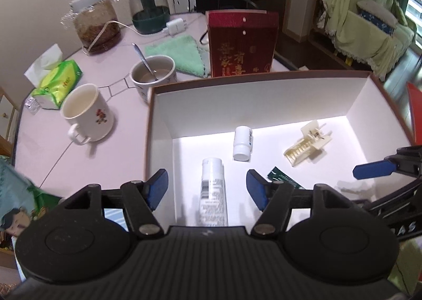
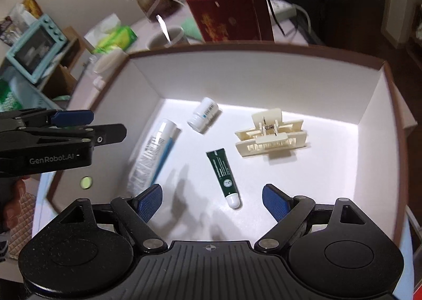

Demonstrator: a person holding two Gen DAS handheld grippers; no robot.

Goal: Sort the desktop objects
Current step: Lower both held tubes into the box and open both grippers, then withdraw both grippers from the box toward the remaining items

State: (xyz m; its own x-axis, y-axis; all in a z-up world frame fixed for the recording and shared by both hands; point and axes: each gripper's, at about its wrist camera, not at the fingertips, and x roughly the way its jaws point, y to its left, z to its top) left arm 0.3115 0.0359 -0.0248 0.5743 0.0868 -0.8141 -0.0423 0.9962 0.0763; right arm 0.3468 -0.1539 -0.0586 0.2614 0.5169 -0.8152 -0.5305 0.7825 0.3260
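A shallow box [image 2: 147, 81] with white inner walls and a brown rim sat on the pale tabletop [image 1: 79, 157], and four small things lay loose on its floor, none touching another. A long white tube [image 2: 154, 155] lay along the left side. A small white bottle [image 2: 203, 118] lay on its side just behind it. A dark green tube [image 2: 223, 177] with a white cap pointed toward the near edge, and a cream hair clip [image 2: 271, 136] rested toward the right.

Both claws hung over the near part of the box with nothing between their blue pads. The left claw [image 1: 207, 190] was spread wide, straddling the lower end of the white tube from above. The right claw [image 2: 212, 202] was likewise released, its pads either side of the green tube's cap. The right view was smeared by motion along its left edge, so how close the pads came to the box floor was hard to judge.

Outside the box stood a white mug [image 1: 88, 112], a second cup [image 1: 153, 75] with a spoon in it, a green tissue pack [image 1: 56, 83], a green cloth [image 1: 182, 54] and a red carton [image 1: 242, 44].

With small toiletries gathered in the box and drinkware left out, the scene fitted either a sort nearly finished, or items laid there to be picked out again; the pictures did not settle which.
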